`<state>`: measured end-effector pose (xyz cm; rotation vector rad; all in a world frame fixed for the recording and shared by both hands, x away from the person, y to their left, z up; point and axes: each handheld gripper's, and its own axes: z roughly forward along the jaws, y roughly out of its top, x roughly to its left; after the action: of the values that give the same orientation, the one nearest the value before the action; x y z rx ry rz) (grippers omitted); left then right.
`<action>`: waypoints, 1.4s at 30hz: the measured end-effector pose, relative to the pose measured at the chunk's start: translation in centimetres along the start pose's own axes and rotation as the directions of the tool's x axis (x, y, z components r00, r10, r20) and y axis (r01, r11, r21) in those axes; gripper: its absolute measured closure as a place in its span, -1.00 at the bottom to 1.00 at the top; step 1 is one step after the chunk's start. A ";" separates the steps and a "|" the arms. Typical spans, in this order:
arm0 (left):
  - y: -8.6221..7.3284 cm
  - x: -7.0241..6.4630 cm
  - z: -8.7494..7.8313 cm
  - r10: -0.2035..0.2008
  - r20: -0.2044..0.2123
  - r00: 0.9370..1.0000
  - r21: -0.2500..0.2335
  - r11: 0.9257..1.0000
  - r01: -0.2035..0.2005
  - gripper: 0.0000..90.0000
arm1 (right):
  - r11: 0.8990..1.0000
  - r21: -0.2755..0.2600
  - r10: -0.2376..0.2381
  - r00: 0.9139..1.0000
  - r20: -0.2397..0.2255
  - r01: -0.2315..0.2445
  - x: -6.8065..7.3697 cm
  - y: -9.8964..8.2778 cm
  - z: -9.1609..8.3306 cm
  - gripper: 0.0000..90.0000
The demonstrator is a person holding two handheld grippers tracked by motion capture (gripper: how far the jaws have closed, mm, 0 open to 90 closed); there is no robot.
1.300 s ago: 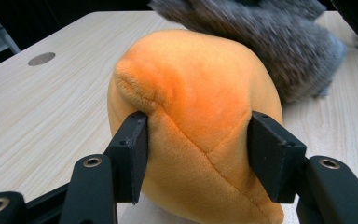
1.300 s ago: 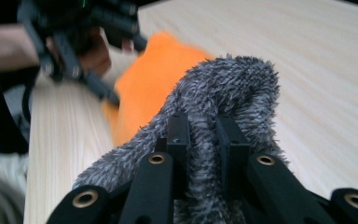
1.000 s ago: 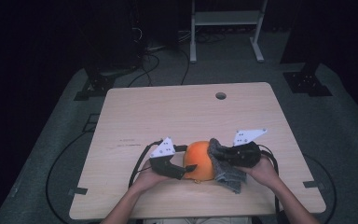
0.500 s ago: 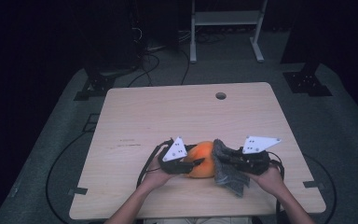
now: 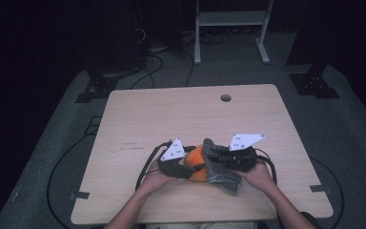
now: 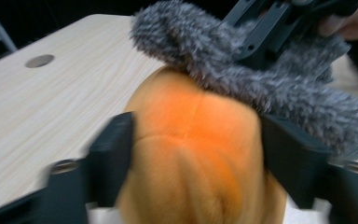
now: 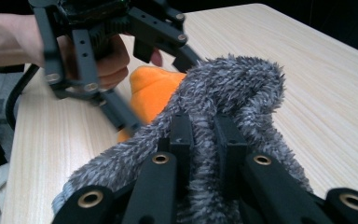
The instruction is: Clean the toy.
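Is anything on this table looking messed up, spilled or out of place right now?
Nothing looks spilled or damaged. The grey fuzzy cloth lies bunched and draped over the orange plush, pinched by the right gripper. The left gripper has the plush between its jaws, which have just been opening. The table looks tidy.

An orange plush toy (image 5: 195, 162) lies near the table's front edge, half-draped by a fuzzy grey cloth (image 5: 217, 167).

Dim dark surroundings, evenly lit table (image 5: 181, 114), motion-blurred close gripper views
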<state>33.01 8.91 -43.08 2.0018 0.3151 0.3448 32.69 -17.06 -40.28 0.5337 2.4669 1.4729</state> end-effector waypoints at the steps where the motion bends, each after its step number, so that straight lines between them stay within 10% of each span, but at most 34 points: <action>1: -0.1 -0.2 0.0 0.016 -0.004 1.000 0.002 1.000 -0.016 -0.07 | 1.000 -0.001 0.014 1.000 -0.011 -0.014 -0.2 -0.2 -0.2 0.77; 14: -0.9 0.1 -0.5 -0.007 0.022 1.000 -0.017 1.000 0.007 -0.05 | 0.984 0.119 0.130 0.991 0.023 -0.131 -2.3 -5.3 -3.1 0.76; 21: -1.2 0.2 -0.8 -0.001 0.026 1.000 -0.007 1.000 0.001 -0.04 | 0.991 0.020 0.134 0.991 -0.014 -0.134 -2.0 -3.8 -3.3 0.76; 31: -1.2 0.2 -1.2 -0.006 0.037 0.999 0.006 1.000 0.005 -0.05 | 0.976 0.115 0.183 0.983 0.004 -0.182 -2.8 -5.8 -3.0 0.75; 42: -0.9 -0.4 -0.9 0.043 0.048 0.998 -0.005 0.999 -0.043 -0.06 | 0.994 -0.009 0.113 0.992 -0.049 -0.113 -2.4 -1.0 -3.0 0.74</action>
<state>32.24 9.92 -43.56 2.0120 0.2410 0.3239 33.58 -20.94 -39.76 0.6532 2.5003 1.5591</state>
